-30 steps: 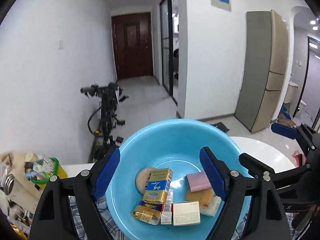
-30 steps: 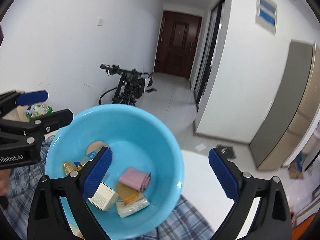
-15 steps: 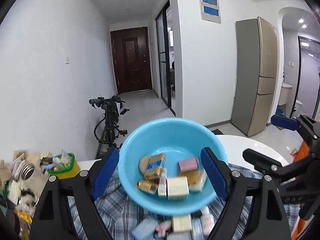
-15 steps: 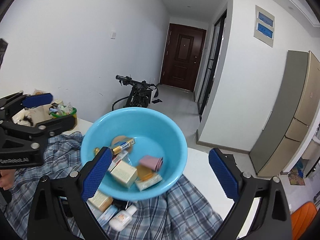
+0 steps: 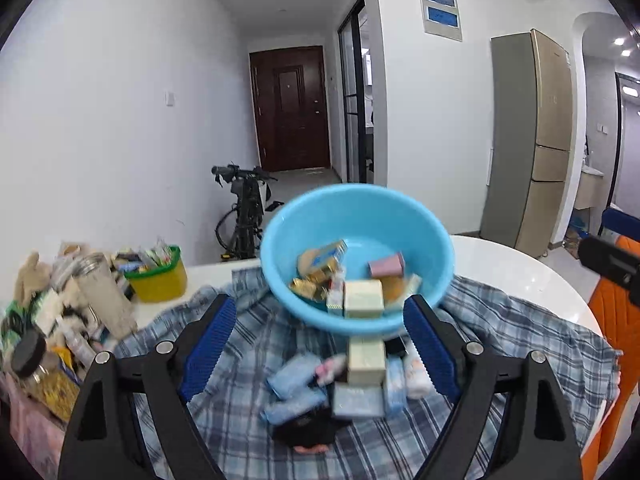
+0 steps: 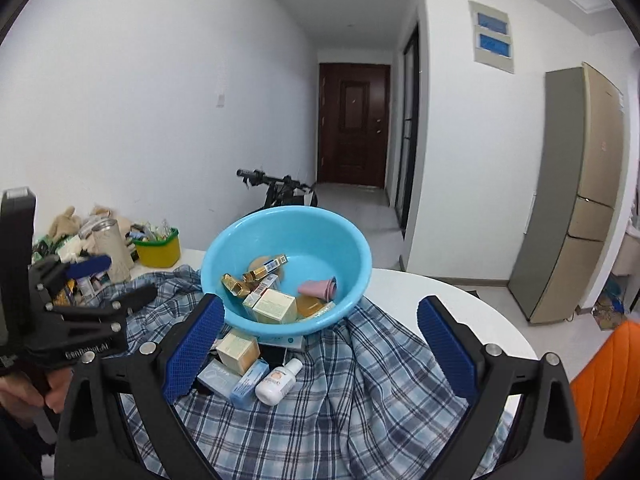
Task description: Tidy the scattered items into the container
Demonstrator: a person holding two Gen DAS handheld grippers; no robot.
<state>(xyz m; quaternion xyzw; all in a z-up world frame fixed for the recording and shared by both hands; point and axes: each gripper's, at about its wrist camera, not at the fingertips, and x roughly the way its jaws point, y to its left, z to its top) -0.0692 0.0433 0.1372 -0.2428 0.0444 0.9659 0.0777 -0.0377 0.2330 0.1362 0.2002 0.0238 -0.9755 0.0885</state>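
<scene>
a round light-blue plastic basin (image 6: pixel 286 236) sits tilted on a blue-and-white plaid cloth (image 6: pixel 360 380) spread over a white round table (image 6: pixel 460 304), its near edge propped on items beneath it. inside the basin lie a cream square box (image 6: pixel 275 307), gold foil-wrapped packets (image 6: pixel 236 283), a blue-and-gold carton (image 5: pixel 330 252), a pink rolled cloth (image 6: pixel 318 288) and an amber soap-like block (image 6: pixel 310 306). still out on the cloth, just in front of the basin, are a cream carton (image 6: pixel 239 350), pale-blue small boxes (image 6: pixel 234 380), a white squat bottle with an orange label (image 6: pixel 279 377) and a dark object (image 5: pixel 316 426), blurred in the left view. at the far left of the table a yellow tub with a green rim (image 6: pixel 157 248) holds packets, beside a beige cylinder jar (image 6: pixel 112 252) and a heap of clutter.

the left gripper (image 5: pixel 318 344) points forward and downward at the cloth, and in the right view a hand (image 6: pixel 24 392) grips its handle. its blue-padded fingers (image 5: pixel 208 344) stand spread wide, having just been opening, and the loose boxes lie in the gap between them without being touched; nothing is held. the right gripper (image 6: pixel 320 344) is angled likewise, short of the basin. its blue pads (image 6: pixel 446 346) are spread wide and empty, the left pad near the basin's near rim and the cream carton but clear of both.
</scene>
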